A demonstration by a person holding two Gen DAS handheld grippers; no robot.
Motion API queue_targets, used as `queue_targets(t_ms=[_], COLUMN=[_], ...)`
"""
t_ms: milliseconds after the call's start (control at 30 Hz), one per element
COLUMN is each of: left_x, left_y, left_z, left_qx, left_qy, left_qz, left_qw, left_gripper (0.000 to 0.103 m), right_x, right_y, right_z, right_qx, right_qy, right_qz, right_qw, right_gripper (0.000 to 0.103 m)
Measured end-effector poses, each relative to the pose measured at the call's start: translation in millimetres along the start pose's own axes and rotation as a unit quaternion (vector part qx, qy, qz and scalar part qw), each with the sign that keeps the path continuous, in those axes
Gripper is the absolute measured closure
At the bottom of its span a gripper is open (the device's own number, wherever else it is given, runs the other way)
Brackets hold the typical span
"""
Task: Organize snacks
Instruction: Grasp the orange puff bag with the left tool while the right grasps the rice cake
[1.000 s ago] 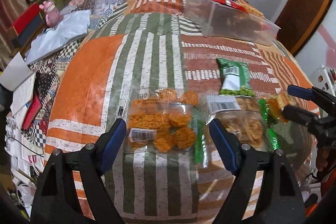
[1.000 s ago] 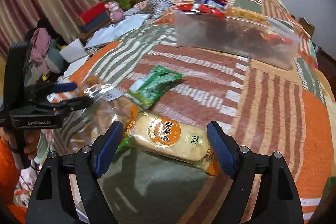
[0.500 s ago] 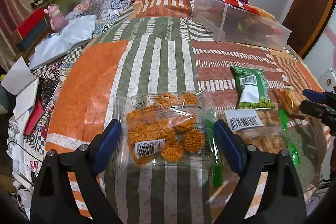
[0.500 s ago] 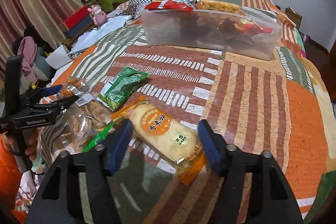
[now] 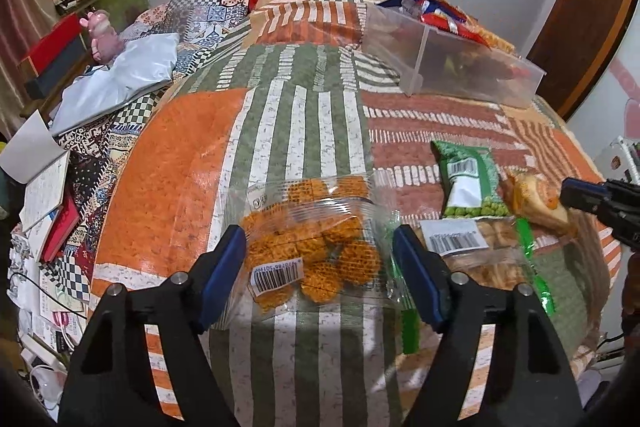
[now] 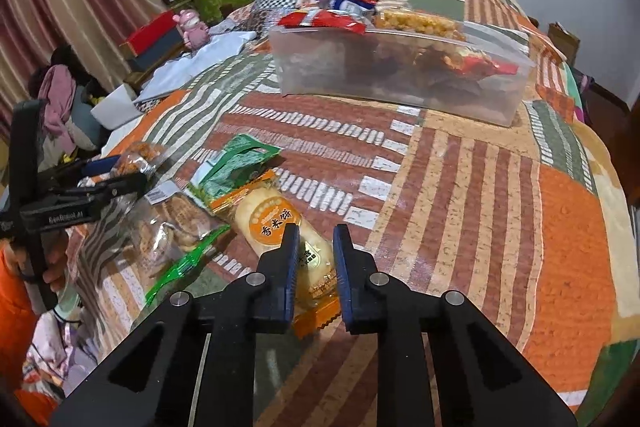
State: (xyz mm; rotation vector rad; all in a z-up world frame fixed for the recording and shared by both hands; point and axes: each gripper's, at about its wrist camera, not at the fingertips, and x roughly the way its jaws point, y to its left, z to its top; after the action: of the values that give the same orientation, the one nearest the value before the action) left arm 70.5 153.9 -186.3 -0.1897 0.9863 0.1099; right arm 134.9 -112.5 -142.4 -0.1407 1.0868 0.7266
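A patchwork quilt (image 5: 304,131) in orange, green and brick-red striped blocks is covering the bed, its woven surface lying smooth. Far up it a long clear plastic bin (image 6: 400,75) is sitting, stiff-walled and rectangular, with crinkly snack packets heaped inside. Both grippers are pointing steeply down at the near end of the quilt.

The left gripper (image 5: 320,267) is angling over a clear bag of orange lattice crackers (image 5: 316,251); its jaws have just been closing and are flanking the bag, the blue pads (image 5: 224,275) lying at the crumpled film's edges, and I cannot tell whether they are pressing on it. Just right of that bag a second clear bag of pale biscuits (image 5: 476,255) is lying, touching a glossy green pea packet (image 5: 468,183).

The right gripper (image 6: 316,259) is reaching lower, its jaws having just been closing, and is now pinching the near end of a rice cracker pack (image 6: 276,227), a long transparent wrapper with orange crimped ends and a round orange label.
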Motion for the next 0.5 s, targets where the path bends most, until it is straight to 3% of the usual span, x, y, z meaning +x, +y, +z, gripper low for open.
queue_targets(t_ms=[133,167,300,500], left_x=[-9.8,-10.9,-11.6,-11.4], left_y=[0.0,0.0,5.5,20.0], left_z=[6.3,7.4,10.5,9.7], left_qx=[-0.007,-0.007,-0.017,-0.039], left_qy=[-0.008,-0.007,0.008,0.011], left_qz=[-0.015,-0.017,-0.025,-0.020], left_qw=[0.9998,0.9998,0.9995,0.9990], left_gripper=[0.048,0.058,0.058,0.022], right_x=[4.0,6.7,19.8,23.2], right_y=[6.2,8.1,13.0,11.7], right_z=[2.7,3.2,2.8,3.5], right_qx=[-0.018,-0.023,-0.039,-0.043], right_qy=[0.005,0.006,0.020,0.019], right_qz=[0.001,-0.002,0.001,0.011], right_qw=[1.000,1.000,0.999,0.999], right_gripper=[0.055,0.052,0.052,0.056])
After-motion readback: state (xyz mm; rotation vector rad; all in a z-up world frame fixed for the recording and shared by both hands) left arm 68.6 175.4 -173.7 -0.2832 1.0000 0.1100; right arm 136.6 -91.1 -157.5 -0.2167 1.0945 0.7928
